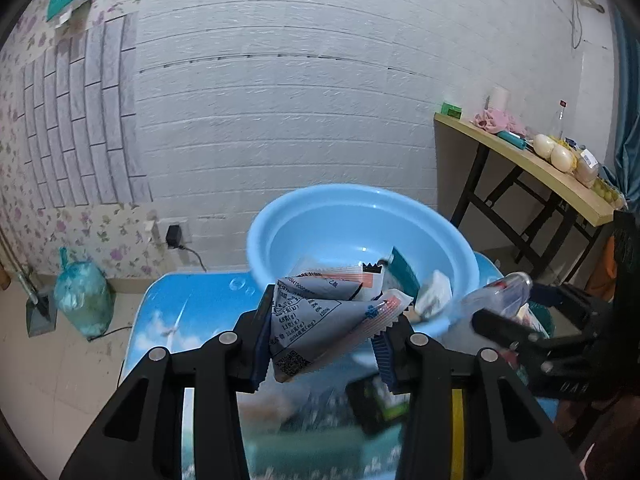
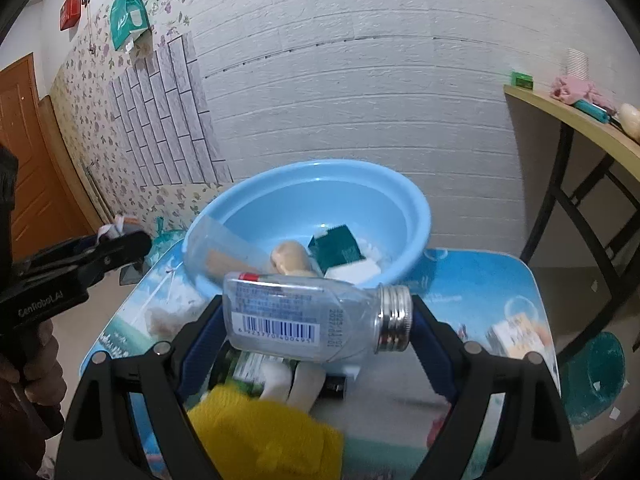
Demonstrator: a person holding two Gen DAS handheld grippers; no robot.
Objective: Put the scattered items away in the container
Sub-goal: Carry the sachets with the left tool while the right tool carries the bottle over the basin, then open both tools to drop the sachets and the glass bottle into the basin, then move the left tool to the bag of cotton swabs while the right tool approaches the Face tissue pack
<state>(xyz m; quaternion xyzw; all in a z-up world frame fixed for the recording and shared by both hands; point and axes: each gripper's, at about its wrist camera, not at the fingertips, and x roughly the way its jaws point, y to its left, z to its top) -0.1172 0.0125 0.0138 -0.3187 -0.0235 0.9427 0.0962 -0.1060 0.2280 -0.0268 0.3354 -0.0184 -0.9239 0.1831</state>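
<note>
Carrying step: a crinkled white printed sachet (image 1: pixel 320 320) is clamped in the left tool (image 1: pixel 324 336) and a clear glass screw-capped bottle (image 2: pixel 312 320) in the right tool (image 2: pixel 320 324), both to be released over the round light-blue plastic basin (image 2: pixel 416 216).

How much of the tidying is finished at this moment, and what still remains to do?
Partly done. The blue basin already holds a dark green packet and a few other items. In hand: the left gripper clamps a snack packet, and the right gripper clamps a clear bottle; both are short of the basin. Left: a yellow cloth and some small items on the table.
</note>
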